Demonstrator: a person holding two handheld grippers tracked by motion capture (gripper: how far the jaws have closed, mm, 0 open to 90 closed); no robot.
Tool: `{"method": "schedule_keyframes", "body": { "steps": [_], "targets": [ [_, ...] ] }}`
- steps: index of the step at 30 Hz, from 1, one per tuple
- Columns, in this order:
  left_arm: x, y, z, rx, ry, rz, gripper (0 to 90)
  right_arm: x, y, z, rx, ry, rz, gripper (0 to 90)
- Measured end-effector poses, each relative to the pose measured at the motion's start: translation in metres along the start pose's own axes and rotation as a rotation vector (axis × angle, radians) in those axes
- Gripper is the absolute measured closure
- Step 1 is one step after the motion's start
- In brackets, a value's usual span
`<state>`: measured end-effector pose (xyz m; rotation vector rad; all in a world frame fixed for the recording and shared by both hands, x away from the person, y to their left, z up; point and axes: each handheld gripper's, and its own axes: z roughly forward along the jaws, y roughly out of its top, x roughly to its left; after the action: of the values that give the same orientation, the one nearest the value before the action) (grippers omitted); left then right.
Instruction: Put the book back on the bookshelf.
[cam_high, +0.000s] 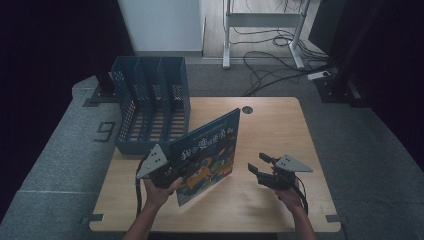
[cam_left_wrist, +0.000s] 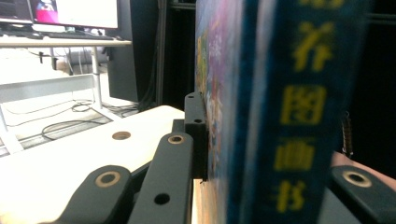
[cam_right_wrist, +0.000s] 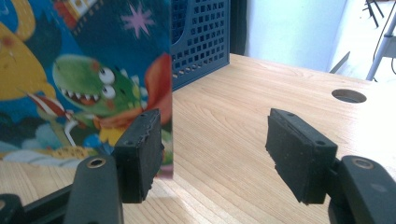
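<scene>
A blue picture book (cam_high: 210, 150) with cartoon creatures on its cover stands tilted on its lower edge on the wooden table (cam_high: 280, 130). My left gripper (cam_high: 175, 174) is shut on the book's near left edge. In the left gripper view one black pad (cam_left_wrist: 196, 130) presses flat on the cover, and the spine (cam_left_wrist: 299, 116) carries yellow characters. My right gripper (cam_high: 260, 164) stands open to the right of the book, nothing between its fingers. In the right gripper view the right gripper (cam_right_wrist: 217, 149) has its left pad (cam_right_wrist: 140, 149) just in front of the book's edge (cam_right_wrist: 84, 70).
A blue perforated file rack (cam_high: 150, 100) with several slots stands at the table's back left, just behind the book, also the rack (cam_right_wrist: 201, 37). A round cable hole (cam_high: 247, 109) sits near the far edge. Cables and a desk frame lie on the floor beyond.
</scene>
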<state>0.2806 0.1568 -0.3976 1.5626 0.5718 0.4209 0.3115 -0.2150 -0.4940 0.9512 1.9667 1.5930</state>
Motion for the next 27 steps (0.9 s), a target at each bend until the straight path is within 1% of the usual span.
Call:
{"method": "schedule_keyframes", "body": {
  "steps": [4,9,14,19,22,27],
  "targets": [
    [0.004,0.005,-0.009,-0.019,0.016,-0.009,82.3,0.000,0.000,0.000,0.006,0.002,-0.002,35.2],
    [0.007,0.011,-0.018,-0.038,0.015,-0.024,82.2,-0.001,-0.002,0.001,0.010,0.000,0.001,35.3],
    [0.010,0.015,-0.025,-0.048,0.040,-0.014,82.2,-0.003,-0.004,0.000,0.017,-0.005,0.012,35.3],
    [0.012,0.019,-0.034,-0.069,0.057,-0.014,82.3,-0.006,-0.008,0.000,0.027,-0.011,0.025,35.3],
    [0.013,0.022,-0.038,-0.079,0.063,-0.014,82.3,-0.008,-0.011,0.001,0.038,-0.022,0.033,34.9],
    [0.016,0.027,-0.044,-0.096,0.070,-0.023,82.2,-0.012,-0.016,0.003,0.061,-0.040,0.063,34.8]
  ]
}}
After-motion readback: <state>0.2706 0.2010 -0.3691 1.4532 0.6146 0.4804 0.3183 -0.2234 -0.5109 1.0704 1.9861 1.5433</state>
